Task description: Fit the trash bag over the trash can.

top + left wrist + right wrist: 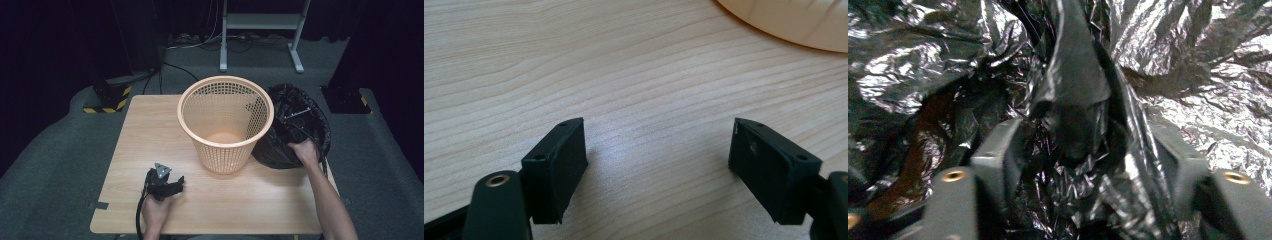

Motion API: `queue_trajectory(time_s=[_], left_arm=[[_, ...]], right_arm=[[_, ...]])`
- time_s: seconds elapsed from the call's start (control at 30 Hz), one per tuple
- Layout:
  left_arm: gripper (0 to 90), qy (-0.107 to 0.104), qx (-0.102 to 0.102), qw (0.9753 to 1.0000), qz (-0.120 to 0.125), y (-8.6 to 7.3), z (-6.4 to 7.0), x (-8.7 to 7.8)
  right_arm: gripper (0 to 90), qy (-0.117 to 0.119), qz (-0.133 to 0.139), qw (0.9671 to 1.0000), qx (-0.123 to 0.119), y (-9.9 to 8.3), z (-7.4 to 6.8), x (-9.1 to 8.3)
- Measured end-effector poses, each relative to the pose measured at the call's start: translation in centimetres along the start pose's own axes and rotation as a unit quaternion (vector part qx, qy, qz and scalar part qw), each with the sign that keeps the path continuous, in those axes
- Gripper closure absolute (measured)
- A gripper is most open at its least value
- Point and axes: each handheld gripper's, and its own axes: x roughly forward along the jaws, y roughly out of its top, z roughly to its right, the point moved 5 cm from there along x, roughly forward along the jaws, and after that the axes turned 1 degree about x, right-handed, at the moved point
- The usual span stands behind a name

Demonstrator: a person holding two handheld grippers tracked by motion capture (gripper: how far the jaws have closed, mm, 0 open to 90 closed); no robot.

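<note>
With the right gripper (1083,165) pushed half open into the black bag (295,127) at the table's (150,130) right edge and no fold clamped, the bag could be dragged off, while the left gripper (169,186) is held wide open, empty.

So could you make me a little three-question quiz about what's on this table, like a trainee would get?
1. True or false: the orange basket stands upright on the table.
2. What is the right gripper pushed into: A) a black plastic bag, B) a cardboard box, C) a towel?
3. How do the left gripper jaws stand, and what is between them?

Key
1. True.
2. A, the black plastic bag beside the basket.
3. Wide apart, with bare table between them.
</note>
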Motion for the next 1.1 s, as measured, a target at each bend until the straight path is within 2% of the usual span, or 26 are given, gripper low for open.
queue_trajectory(time_s=[0.13,0.3,0.33,0.37,0.47,0.73,1.1], left_arm=[[23.2,0.000,0.000,1.0000,0.000,0.0,0.0,0.0],[23.2,0.000,0.000,1.0000,0.000,0.0,0.0,0.0],[23.2,0.000,0.000,1.0000,0.000,0.0,0.0,0.0],[23.2,0.000,0.000,1.0000,0.000,0.0,0.0,0.0],[23.2,0.000,0.000,1.0000,0.000,0.0,0.0,0.0],[23.2,0.000,0.000,1.0000,0.000,0.0,0.0,0.0],[23.2,0.000,0.000,1.0000,0.000,0.0,0.0,0.0]], right_arm=[[53.5,-0.004,-0.004,1.0000,0.001,-0.6,0.2,0.4],[70.9,0.012,0.001,0.9999,0.008,-1.0,0.3,0.5],[70.9,0.012,0.001,0.9999,0.008,-1.0,0.3,0.5],[79.2,0.012,0.002,0.9999,0.004,-1.0,0.3,0.4],[85.6,0.014,0.004,0.9999,-0.003,-1.1,0.1,0.3],[88.0,0.014,0.018,0.9997,-0.013,-0.9,-0.1,-0.7],[88.3,0.017,0.039,0.9990,-0.011,-0.8,0.2,-2.7]])
